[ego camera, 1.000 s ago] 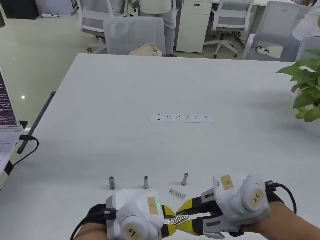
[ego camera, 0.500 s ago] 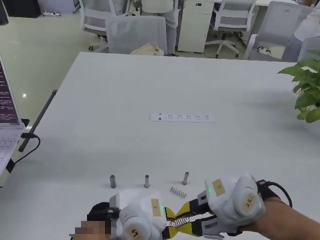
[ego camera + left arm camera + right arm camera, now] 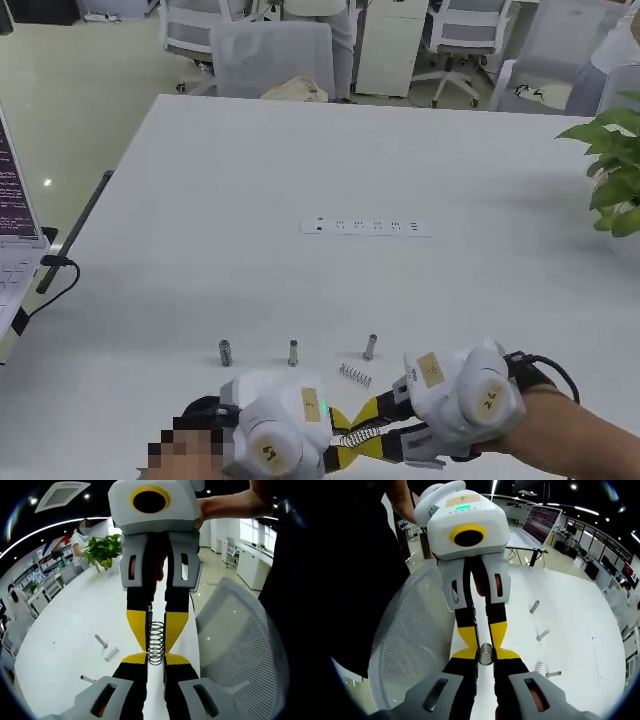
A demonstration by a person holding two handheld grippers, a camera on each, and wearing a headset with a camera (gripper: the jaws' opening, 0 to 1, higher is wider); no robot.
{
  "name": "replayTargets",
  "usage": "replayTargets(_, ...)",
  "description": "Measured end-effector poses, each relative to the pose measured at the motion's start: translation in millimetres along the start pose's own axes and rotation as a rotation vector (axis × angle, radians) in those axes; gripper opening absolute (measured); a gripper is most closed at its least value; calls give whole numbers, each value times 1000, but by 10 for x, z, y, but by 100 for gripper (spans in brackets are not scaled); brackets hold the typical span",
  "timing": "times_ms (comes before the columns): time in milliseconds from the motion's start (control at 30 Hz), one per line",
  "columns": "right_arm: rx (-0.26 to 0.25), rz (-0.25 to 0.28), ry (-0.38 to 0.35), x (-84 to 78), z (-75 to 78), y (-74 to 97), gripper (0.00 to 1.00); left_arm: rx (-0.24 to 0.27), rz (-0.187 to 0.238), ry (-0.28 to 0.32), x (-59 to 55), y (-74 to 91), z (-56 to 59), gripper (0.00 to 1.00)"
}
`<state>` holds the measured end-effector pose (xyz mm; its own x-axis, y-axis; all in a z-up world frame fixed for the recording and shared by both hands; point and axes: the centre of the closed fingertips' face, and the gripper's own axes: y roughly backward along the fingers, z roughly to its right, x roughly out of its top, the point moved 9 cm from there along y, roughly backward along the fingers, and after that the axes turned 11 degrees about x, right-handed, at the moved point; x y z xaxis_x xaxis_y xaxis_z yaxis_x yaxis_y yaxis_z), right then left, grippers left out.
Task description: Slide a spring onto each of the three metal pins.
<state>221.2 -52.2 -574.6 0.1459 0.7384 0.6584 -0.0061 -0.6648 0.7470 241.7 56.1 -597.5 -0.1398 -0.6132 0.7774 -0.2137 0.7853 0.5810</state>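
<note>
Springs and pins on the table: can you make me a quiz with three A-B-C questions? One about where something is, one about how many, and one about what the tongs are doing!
1. Where does the loose spring lie?
A) on the white table, beside the rightmost pin
B) on a chair
C) on top of the laptop

2. How many metal pins stand on the table?
A) two
B) three
C) five

3. What is happening to the second spring?
A) it lies on the floor
B) it hangs from the plant
C) the left tongs and the right tongs each pinch one end

Answers:
1 A: the head view shows it flat on the table by that pin.
2 B: three pins stand in a row.
3 C: both gripper views show yellow-tipped tongs closed on its ends.
</note>
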Motion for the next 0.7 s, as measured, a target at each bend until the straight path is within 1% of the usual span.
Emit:
replayTargets(67, -6, -15, -1, -31, 20, 5, 9, 6, -4, 25, -28, 14, -17, 10)
replayTargets(133, -9, -19, -5, -58, 39, 22, 9, 23, 3, 53, -52, 46, -43, 11)
replayTargets(167, -10, -21, -7, -66, 45, 29, 9, 22, 5, 64, -64, 59, -50, 12)
replayTargets(200, -12, -25, -9, -78, 53, 38, 9, 27, 6, 79, -81, 77, -62, 12)
replayTargets(300, -18, -30, -14, -109, 84, 54, 9, 39, -1, 99, -119, 116, -83, 13)
replayTargets(467, -27, -35, -20, -161, 130, 99, 9, 66, 2, 139, -173, 171, -119, 14)
replayTargets(567, -33, -45, -26, -200, 162, 124, 9, 87, 9, 189, -218, 203, -140, 15)
replayTargets(700, -49, -58, -46, -264, 221, 151, 9, 104, 3, 210, -277, 233, -145, 16)
